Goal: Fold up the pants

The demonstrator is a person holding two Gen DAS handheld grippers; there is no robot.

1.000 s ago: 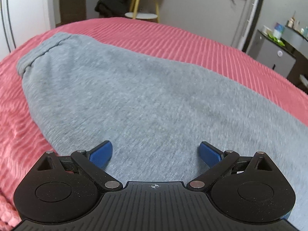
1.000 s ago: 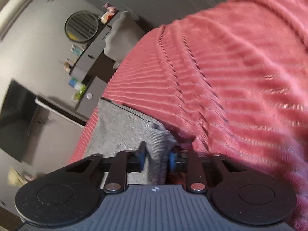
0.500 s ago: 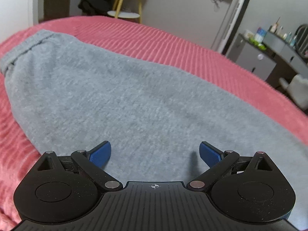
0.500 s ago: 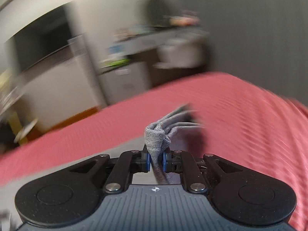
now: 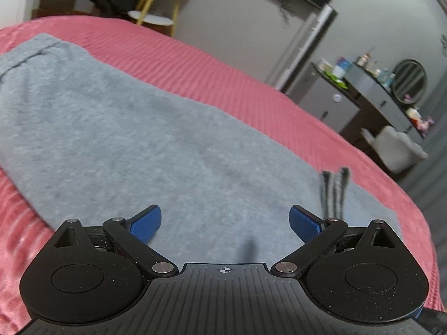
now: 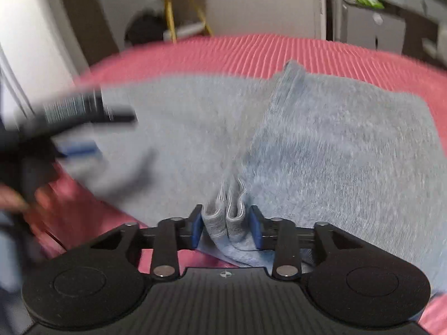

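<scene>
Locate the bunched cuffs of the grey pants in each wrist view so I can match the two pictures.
Left wrist view: the cuffs stand up blurred at lower right, just above the left gripper's right finger.
Right wrist view: the cuffs sit bottom centre, between the pads of the right gripper, whose jaws have just been opening.
Shared landmark: the yellow-legged stool beyond the pink bedspread.
</scene>
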